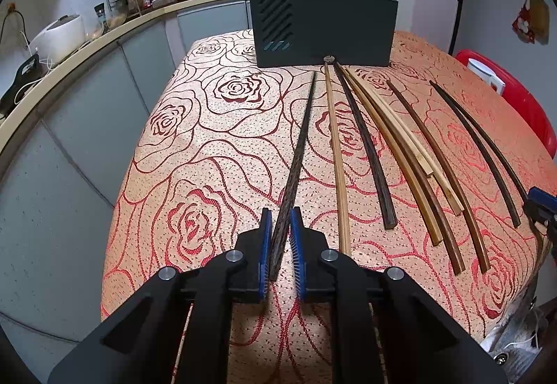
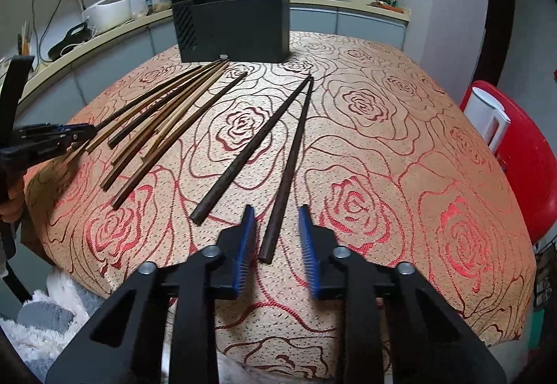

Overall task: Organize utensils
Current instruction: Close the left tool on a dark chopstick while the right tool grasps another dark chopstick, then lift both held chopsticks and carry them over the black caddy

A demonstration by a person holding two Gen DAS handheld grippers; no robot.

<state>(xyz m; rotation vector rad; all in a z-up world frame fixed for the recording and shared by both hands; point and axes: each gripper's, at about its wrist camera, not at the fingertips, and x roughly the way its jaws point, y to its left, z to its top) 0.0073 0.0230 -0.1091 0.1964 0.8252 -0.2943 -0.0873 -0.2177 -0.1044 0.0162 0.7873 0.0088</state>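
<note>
The left gripper (image 1: 280, 238) is clamped narrow on the near end of a dark chopstick (image 1: 299, 154) whose tip points at the black holder (image 1: 323, 25) at the far side of the table (image 1: 209, 147). The right gripper (image 2: 276, 238) straddles another dark chopstick (image 2: 289, 168), its pads not yet touching it. Best to grip squarely near the butt ends, lift level, and steer the tips into the holder without disturbing the other chopsticks (image 1: 410, 154) in front of the holder.

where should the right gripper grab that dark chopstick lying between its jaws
Take the dark chopstick at its thick, squared near end, coming down from above with the right gripper's jaws on either long side. It lies flat, pointing away towards the black holder, and tapers thin at the far tip.
</note>
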